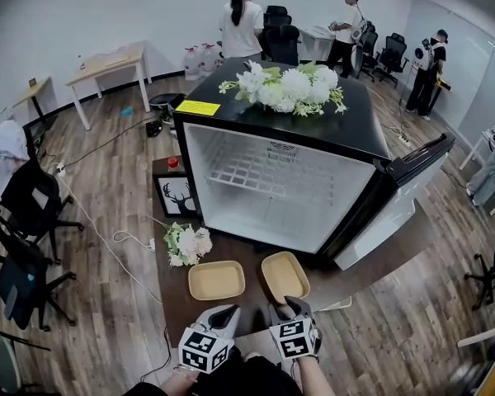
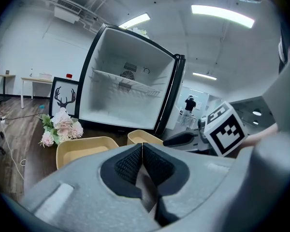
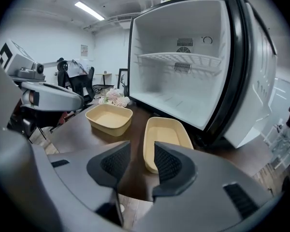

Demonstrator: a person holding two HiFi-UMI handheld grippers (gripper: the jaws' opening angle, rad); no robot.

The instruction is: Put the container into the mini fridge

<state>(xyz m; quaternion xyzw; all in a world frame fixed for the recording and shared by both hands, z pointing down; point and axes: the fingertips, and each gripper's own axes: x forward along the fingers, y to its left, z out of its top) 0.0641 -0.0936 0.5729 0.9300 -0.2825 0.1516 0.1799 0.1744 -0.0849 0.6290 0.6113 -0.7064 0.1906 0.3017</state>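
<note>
The mini fridge (image 1: 280, 184) stands open and empty on the dark table, with its door (image 1: 404, 196) swung out to the right. Two tan containers lie before it: the left container (image 1: 216, 280) and the right container (image 1: 284, 275). My left gripper (image 1: 225, 313) hovers just short of the left container, its pads shut on nothing in the left gripper view (image 2: 141, 151). My right gripper (image 1: 293, 305) is at the near end of the right container (image 3: 166, 134). It is open (image 3: 141, 161), with only bare table between its pads. The left container (image 3: 109, 118) also appears in the right gripper view.
A bunch of pale flowers (image 1: 188, 243) and a framed deer picture (image 1: 177, 195) sit on the table left of the fridge. More flowers (image 1: 285, 85) lie on the fridge top. Office chairs (image 1: 21, 221) stand at the left, and people (image 1: 242, 19) at the back.
</note>
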